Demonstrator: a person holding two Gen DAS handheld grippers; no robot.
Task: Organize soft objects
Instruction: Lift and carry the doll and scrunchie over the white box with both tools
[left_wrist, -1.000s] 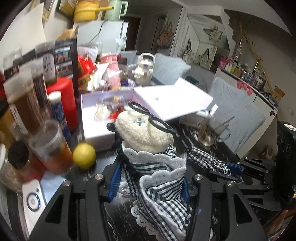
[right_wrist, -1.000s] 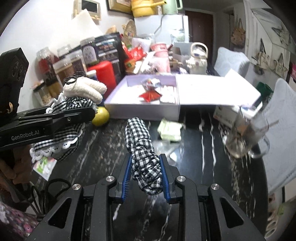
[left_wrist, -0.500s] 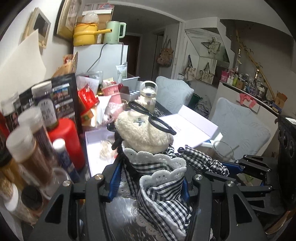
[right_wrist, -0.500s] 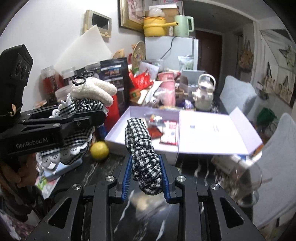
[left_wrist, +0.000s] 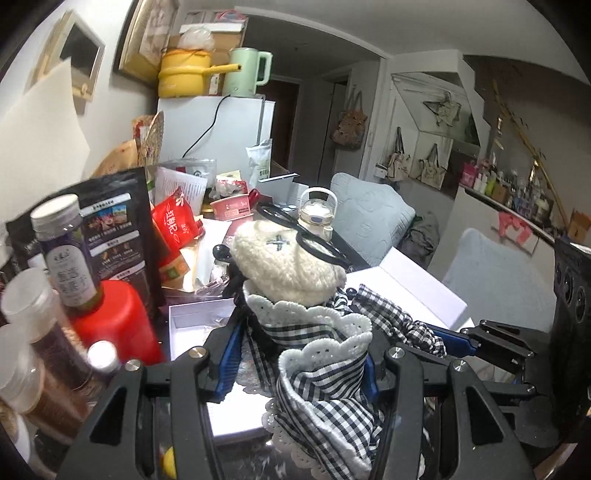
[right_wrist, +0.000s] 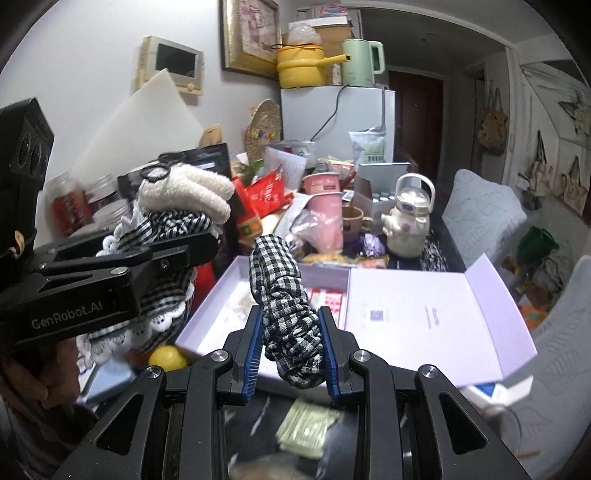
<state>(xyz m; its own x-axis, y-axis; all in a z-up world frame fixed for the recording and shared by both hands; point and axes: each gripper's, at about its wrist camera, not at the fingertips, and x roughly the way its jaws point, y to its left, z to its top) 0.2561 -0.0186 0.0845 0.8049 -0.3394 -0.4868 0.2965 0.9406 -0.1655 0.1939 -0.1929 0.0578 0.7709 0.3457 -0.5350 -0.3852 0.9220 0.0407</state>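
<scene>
A plush doll (left_wrist: 288, 266) with a cream fuzzy head, black glasses and a lace-edged gingham dress (left_wrist: 325, 354) is held up above the table. My left gripper (left_wrist: 299, 362) is shut on the dress at its waist. A twisted gingham roll (right_wrist: 284, 295) stands upright with my right gripper (right_wrist: 291, 347) shut on it. In the left wrist view this roll (left_wrist: 399, 321) runs from the doll's dress to the right gripper (left_wrist: 454, 339), so it seems joined to the doll. The doll (right_wrist: 192, 192) and left gripper (right_wrist: 177, 254) show at the left of the right wrist view.
An open lilac box (right_wrist: 207, 314) with its lid (right_wrist: 424, 317) folded flat lies ahead below both grippers. A lemon (right_wrist: 166, 358) lies by its near corner. Jars and a red canister (left_wrist: 110, 321) crowd the left. A teapot (right_wrist: 406, 221), a pink cup (right_wrist: 325, 218) and packets stand behind.
Both grippers have risen and moved toward the box, carrying the doll and the gingham roll. The box sits lower in both views. Neither grip has changed.
</scene>
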